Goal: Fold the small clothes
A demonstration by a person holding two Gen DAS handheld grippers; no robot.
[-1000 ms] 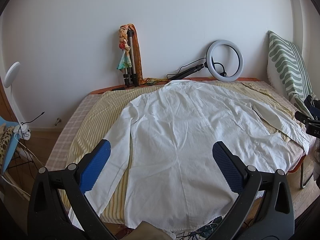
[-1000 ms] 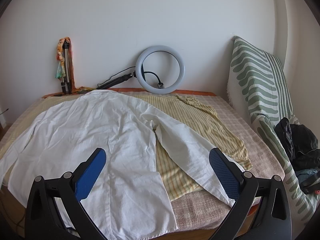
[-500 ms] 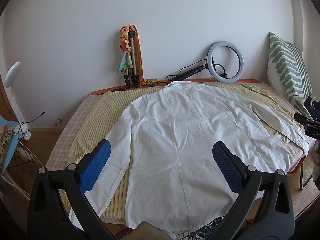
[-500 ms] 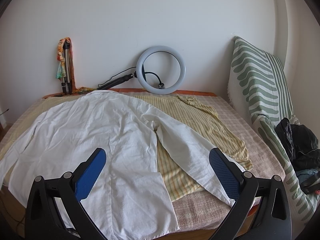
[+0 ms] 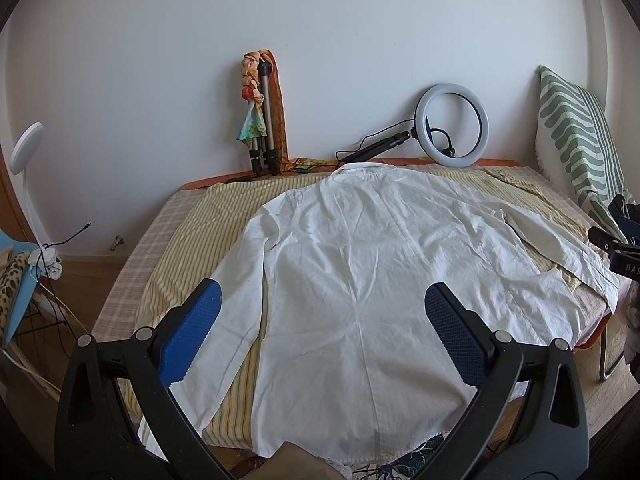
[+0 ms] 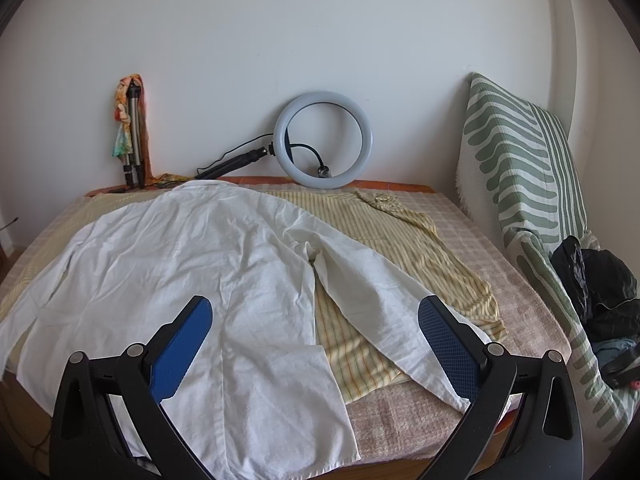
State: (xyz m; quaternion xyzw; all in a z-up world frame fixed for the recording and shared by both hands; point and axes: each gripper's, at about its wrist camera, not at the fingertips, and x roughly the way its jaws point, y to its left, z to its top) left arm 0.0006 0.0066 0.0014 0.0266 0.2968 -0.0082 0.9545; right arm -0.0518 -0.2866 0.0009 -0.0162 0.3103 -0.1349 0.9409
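A white long-sleeved shirt (image 5: pixel 372 264) (image 6: pixel 192 264) lies spread flat, back side up, collar towards the wall, on a yellow striped cloth (image 5: pixel 200 236) (image 6: pixel 400 236) that covers the bed. Both sleeves run out along its sides; the right sleeve (image 6: pixel 384 300) slants towards the bed's near right corner. My left gripper (image 5: pixel 322 316) hovers open above the shirt's lower back. My right gripper (image 6: pixel 316 332) hovers open above the shirt's right side and sleeve. Neither holds anything.
A ring light (image 6: pixel 322 140) and a tripod draped with a scarf (image 5: pixel 262 116) lean on the wall behind the bed. A green-patterned cushion (image 6: pixel 516 160) stands at the right, with dark clothes (image 6: pixel 600 292) beside it. Checked bedcover (image 6: pixel 480 248) shows at the edges.
Both views have barely shifted; the shirt lies as before and both grippers stay open.
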